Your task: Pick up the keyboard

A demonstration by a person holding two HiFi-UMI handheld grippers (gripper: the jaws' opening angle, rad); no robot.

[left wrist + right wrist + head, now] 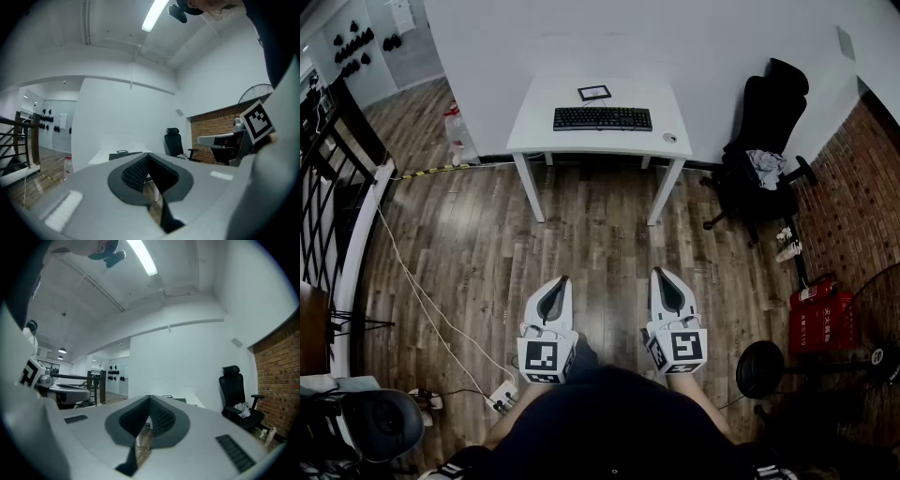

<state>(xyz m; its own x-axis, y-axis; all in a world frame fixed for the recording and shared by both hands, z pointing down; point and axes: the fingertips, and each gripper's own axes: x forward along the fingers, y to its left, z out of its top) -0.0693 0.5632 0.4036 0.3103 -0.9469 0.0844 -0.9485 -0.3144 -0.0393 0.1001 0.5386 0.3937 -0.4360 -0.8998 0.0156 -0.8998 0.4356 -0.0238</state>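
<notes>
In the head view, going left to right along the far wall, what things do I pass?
plastic bottle → keyboard → small round object on the white table → black office chair

A black keyboard point(602, 118) lay on the white table point(534, 131) against the wall point(675, 37). The left gripper point(563, 279) and right gripper point(657, 272) hung side by side over the wood floor point(600, 239), well apart from it.

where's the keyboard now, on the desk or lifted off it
On the desk: the keyboard lies flat there, far from the shut, empty left gripper and right gripper.
</notes>
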